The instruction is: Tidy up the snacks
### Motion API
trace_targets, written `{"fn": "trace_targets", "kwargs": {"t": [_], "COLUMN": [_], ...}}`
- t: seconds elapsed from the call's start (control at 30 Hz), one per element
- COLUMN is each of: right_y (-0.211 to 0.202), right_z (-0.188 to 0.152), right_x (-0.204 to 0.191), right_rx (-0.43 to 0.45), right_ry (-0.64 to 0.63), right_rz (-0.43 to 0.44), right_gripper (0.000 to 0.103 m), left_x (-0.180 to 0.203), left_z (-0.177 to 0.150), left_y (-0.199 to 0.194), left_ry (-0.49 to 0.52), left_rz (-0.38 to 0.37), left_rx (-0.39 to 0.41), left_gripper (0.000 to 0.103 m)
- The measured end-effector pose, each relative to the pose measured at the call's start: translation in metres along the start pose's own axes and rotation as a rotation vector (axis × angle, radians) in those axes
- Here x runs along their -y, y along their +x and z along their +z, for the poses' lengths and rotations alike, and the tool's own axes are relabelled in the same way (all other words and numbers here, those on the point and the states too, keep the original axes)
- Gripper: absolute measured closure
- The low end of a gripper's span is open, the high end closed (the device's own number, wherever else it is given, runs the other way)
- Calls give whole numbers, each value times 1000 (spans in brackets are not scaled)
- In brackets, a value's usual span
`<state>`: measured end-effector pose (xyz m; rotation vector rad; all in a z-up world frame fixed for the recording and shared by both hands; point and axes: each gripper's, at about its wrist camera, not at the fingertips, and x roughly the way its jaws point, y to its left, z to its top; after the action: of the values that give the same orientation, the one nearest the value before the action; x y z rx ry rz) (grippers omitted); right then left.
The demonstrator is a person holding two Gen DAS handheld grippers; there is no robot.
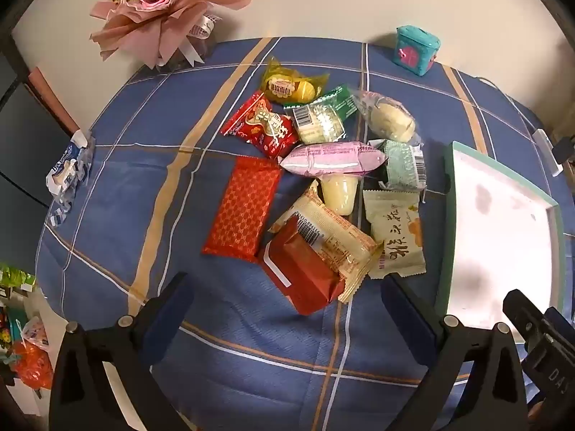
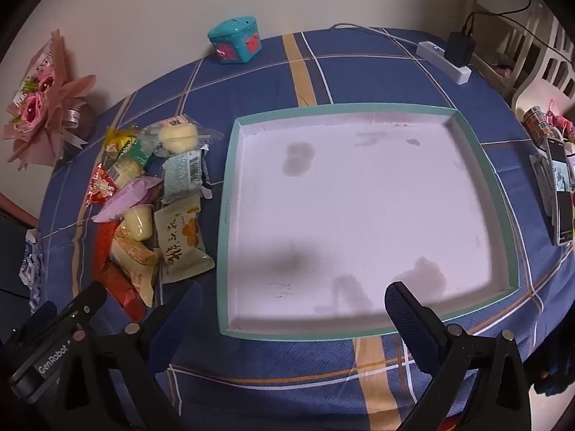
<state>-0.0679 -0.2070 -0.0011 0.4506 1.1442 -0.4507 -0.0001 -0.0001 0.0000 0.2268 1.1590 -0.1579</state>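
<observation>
A: Snacks (image 1: 323, 179) heaped mid-cloth, just left of the tray (image 2: 230, 215); nothing inside the tray yet.

B: Nearest piece?

A: Red box (image 1: 302, 269), straight ahead of the left gripper (image 1: 287, 298), between the lines of its two fingers. Long axis slanting, near-right corner toward the jaws, far end running up-left. Lying partly on the beige pack (image 1: 334, 240).

B: Left jaws?

A: Spread wide, empty, hanging above the cloth (image 1: 251, 341), touching nothing.

B: Right gripper (image 2: 287, 305)?

A: Also wide, also empty, poised over the tray's near rim. Pile off to its left, beyond the left finger (image 2: 179, 309); no snack between its fingers.

B: So nearer to the pile?

A: Left, plainly. Probably a drop straight down onto the red box, with a wrist turn to close across the short side rather than along the slant.

B: Risk?

A: Catching the beige pack's crimped edge along with the box.

B: Farther out?

A: Bouquet (image 1: 161, 3) and teal pouch (image 1: 417, 50) at the far edge, well apart from the heap.
</observation>
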Motion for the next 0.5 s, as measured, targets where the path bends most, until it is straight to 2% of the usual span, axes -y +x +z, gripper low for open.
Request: {"fn": "trace_targets", "kwargs": {"t": [0.07,0.3,0.37,0.5], "right_y": [-1,-9,-10,-9], "right_z": [-1,3,3,2], "right_x": [0,0,-4,1], "right_rx": [31,12,11,10], "right_ry": [-3,8,8,5], "right_rz": [3,0,-5,7], "right_gripper": [0,0,0,0], "left_x": [1,9,4,3], "left_z": [0,18,7,7], "left_y": [1,-10,-10,-10], "left_ry": [4,5,1,-2], "left_rz": [4,7,-10,-24], "left_rx": [-1,-7,16,19], "left_gripper": [0,0,0,0]}}
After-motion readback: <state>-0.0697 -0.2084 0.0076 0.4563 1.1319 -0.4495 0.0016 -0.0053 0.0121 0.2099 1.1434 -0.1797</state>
